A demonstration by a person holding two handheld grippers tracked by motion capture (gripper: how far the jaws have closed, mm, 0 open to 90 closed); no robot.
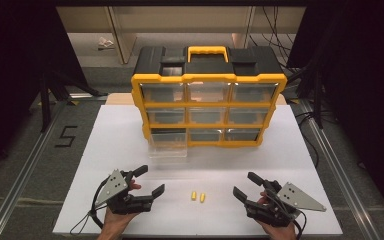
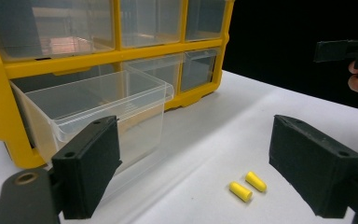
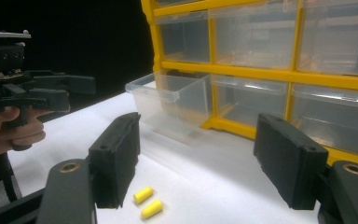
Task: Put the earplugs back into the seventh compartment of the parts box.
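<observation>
Two yellow earplugs [image 1: 197, 196] lie between left gripper [image 1: 149, 182] and right gripper [image 1: 243, 184] | both jaws wide, empty | drawer [image 1: 168, 144] contents unclear

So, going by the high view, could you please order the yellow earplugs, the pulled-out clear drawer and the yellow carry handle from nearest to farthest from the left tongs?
1. Yellow earplugs, on the white table, toward the right of the left tongs.
2. Pulled-out clear drawer, bottom-left of the organizer, ahead.
3. Yellow carry handle, on the organizer's top, at the back.

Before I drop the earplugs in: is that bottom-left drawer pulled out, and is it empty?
Out and empty: the clear drawer juts from the yellow organizer onto the table, nothing visible inside.
</observation>
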